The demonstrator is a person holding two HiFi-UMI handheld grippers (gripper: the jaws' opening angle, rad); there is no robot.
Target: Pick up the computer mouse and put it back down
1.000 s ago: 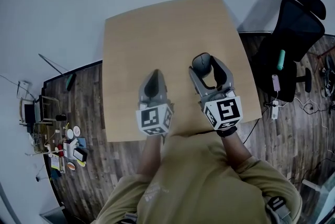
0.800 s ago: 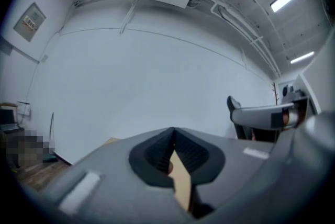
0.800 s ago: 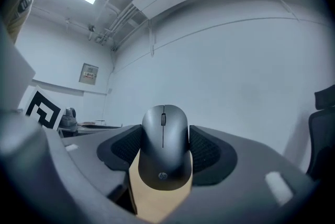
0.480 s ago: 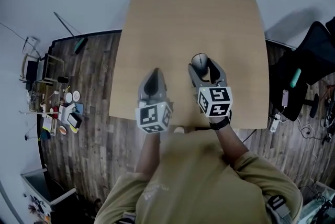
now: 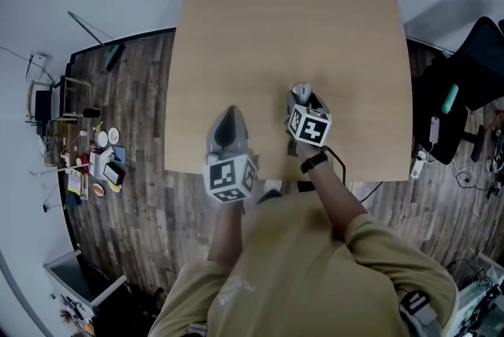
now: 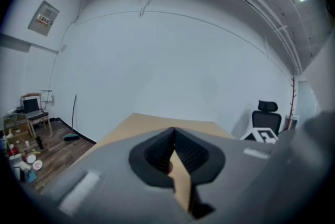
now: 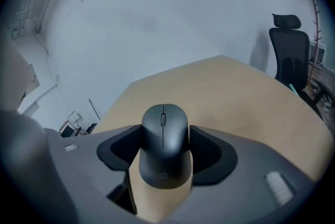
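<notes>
right tool point(image 5: 303, 97): closed on the computer mouse point(image 5: 301, 90); in the right gripper view the two dark pads point(image 7: 207, 147) sit against both flanks of the mouse point(image 7: 163, 157), jaws held wide by its body; tool point(image 7: 164, 136) tilts down toward the desk point(image 5: 276, 20)
computer mouse: dark, scroll wheel on top, wheel end pointing away from the person; between the right tool's jaws, over the near-centre part of the desk, toward the right; cannot tell if its underside touches the wood
left tool point(image 5: 228, 123): jaws closed, tips meeting, nothing between them; left gripper view shows the pads joined at the front of the tool point(image 6: 174, 136) with a thin wedge of desk point(image 6: 157, 121) seen behind them; held above the near edge of the desk, left of the right tool and apart from it
marker cubes: one on each tool, left cube point(image 5: 230, 176) over the desk's near edge, right cube point(image 5: 310, 125) just behind the mouse
desk: light wood, square with rounded corners; bare apart from the mouse
person: olive shirt point(image 5: 299, 264); dark band on the right wrist point(image 5: 313, 161)
office chair point(image 5: 465, 83): black, on the floor to the right of the desk, well apart from the mouse; also in the right gripper view point(image 7: 290, 55)
floor point(image 5: 134, 107): dark wood planks; small clutter point(image 5: 98, 162) far left by the wall
</notes>
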